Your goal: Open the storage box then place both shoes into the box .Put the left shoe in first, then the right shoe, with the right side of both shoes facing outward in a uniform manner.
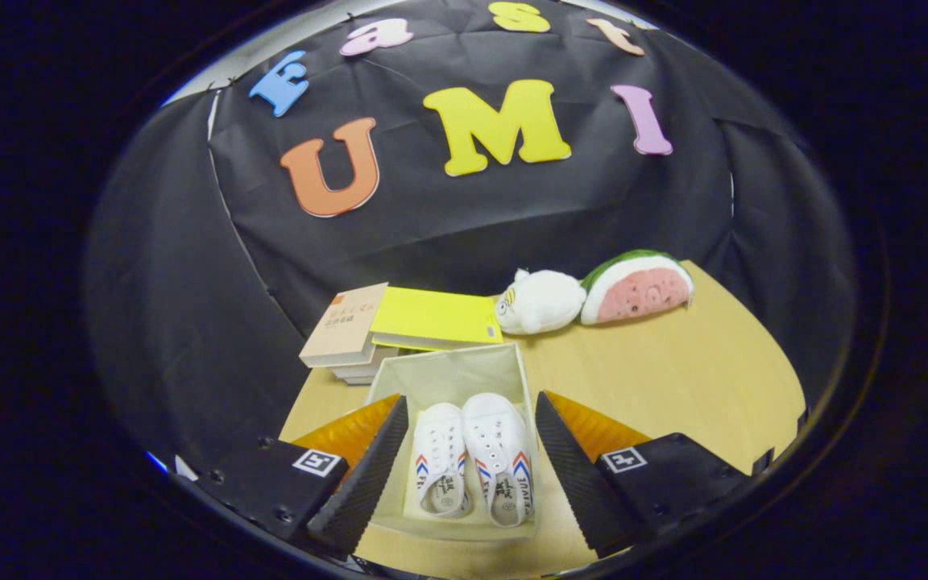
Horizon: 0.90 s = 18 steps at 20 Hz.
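A cream storage box (444,372) stands open on the wooden table (673,379), its lid off or folded out of sight. Two white canvas shoes lie side by side inside it, toes pointing away from me: one shoe (440,459) on the left and the other shoe (503,455) on the right, both with red and blue stripes. My gripper (470,475) hovers above the near part of the box, open, its fingers spread wide to either side of the pair. Neither finger touches a shoe.
Beyond the box a yellow book (436,316) rests on a stack with a tan book (345,326). A white plush toy (540,301) and a watermelon-slice plush (637,287) lie at the back of the table, right of the books.
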### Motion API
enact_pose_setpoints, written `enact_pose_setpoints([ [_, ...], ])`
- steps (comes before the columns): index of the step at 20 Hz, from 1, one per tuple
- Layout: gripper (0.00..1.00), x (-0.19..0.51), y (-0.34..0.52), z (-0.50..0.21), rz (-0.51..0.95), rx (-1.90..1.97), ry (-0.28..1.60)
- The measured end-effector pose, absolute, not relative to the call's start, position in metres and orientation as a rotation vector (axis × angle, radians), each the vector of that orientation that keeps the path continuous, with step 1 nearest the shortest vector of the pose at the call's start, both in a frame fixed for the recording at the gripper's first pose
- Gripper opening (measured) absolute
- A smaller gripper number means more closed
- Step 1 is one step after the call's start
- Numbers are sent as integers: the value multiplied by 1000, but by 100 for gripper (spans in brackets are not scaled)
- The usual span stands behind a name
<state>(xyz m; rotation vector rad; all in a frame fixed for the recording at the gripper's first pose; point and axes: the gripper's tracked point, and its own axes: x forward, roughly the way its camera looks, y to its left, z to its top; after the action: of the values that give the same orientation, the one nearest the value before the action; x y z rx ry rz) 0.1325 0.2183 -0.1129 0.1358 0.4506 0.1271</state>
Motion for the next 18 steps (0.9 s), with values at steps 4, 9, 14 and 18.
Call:
enact_pose_setpoints([
  [4, 100, 110, 187, -89, 63, -35, 354],
  [9, 100, 72, 163, -53, 83, -90, 172],
  [14, 100, 29, 128, -30, 86, -75, 33],
  [18, 100, -5, 120, -24, 165, -77, 12],
])
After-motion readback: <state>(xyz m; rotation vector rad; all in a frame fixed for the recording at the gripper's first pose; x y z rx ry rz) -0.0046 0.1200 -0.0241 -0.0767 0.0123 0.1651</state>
